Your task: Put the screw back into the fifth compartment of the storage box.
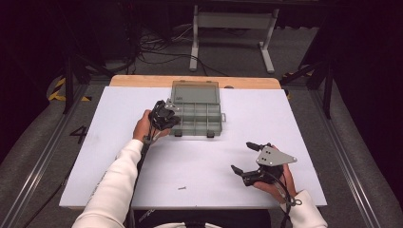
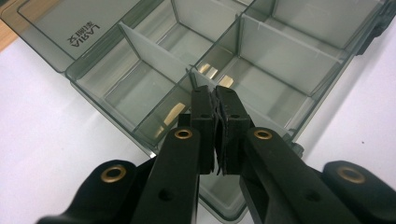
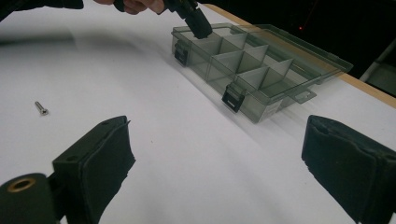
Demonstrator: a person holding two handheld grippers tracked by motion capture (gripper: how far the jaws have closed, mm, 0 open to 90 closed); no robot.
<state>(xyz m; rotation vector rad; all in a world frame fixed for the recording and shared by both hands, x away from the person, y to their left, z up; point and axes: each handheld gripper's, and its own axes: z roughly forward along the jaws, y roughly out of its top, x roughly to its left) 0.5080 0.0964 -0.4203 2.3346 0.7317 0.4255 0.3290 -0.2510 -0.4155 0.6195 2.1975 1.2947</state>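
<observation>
— Where's the organizer box (image 1: 196,114) sitting?

— On the white table (image 1: 199,161), toward its far edge, lid (image 1: 195,91) folded open and lying flat behind the tray. The smoky clear tray is split by dividers into compartments; they look bare in both gripper views.

— And the left gripper (image 1: 164,115)?

— Right at the box's left end, its tips hanging over a near-left compartment. Its jaws are pressed together; I see nothing pinched between the pads.

— The right gripper (image 1: 247,158)?

— Well apart from the box, low over the bare table on the near right side. Its jaws are spread wide with nothing between them, and the box lies ahead of them.

— Anything else?

— A small screw (image 1: 182,188) lies alone on the table, off to the left of the right gripper's jaws.
</observation>
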